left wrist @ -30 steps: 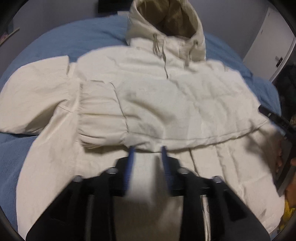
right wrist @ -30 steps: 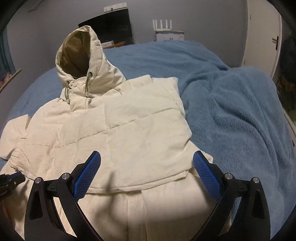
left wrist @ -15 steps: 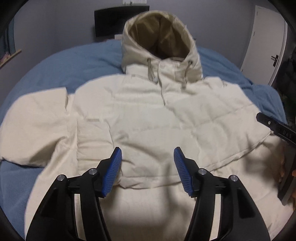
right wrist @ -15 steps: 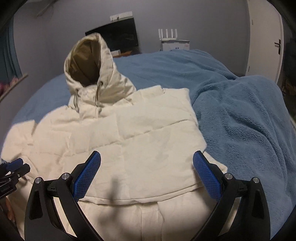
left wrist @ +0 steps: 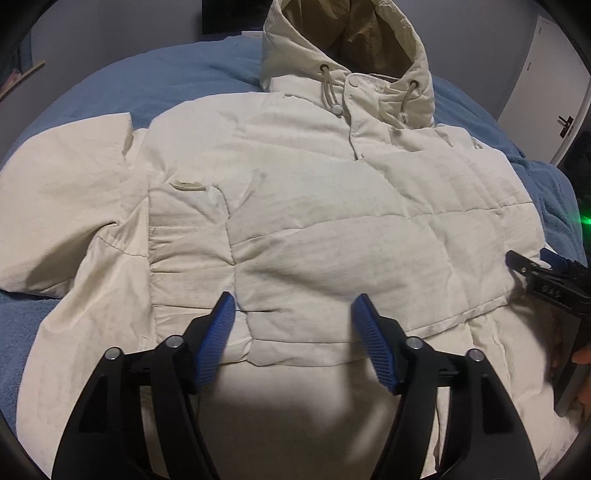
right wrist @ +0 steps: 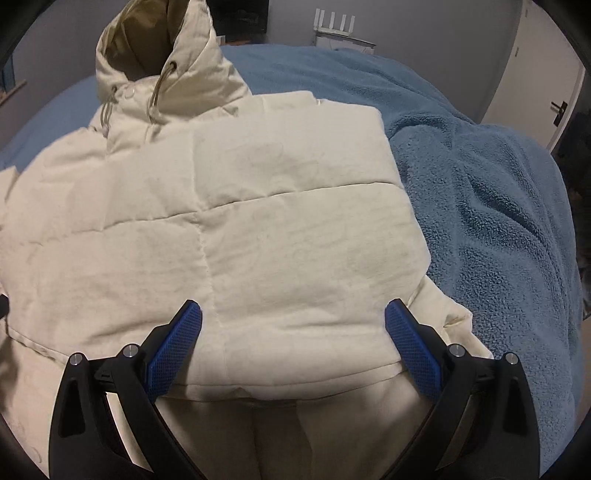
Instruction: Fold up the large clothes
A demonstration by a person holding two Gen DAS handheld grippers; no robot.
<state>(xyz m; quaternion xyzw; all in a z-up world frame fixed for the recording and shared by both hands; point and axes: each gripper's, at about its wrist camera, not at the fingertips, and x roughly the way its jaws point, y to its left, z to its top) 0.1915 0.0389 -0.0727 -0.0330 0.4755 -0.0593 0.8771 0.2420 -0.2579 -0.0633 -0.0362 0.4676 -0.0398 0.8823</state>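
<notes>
Jacket (left wrist: 295, 206) fills mid-frame on the blue blanket (right wrist: 480, 184), hood at top; left gripper (left wrist: 293, 314) jaws opening over its folded hem, nothing pinched; right gripper (right wrist: 293, 321) spread wide, empty.

Blue fleece blanket (right wrist: 480, 192), white door (right wrist: 532, 74), white router (right wrist: 334, 18), grey wall (left wrist: 110, 29)

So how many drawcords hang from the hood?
2. One cord hangs on the left of the collar in the left wrist view, the other cord on the right. Both hang down the front of the jacket below the hood.
</notes>
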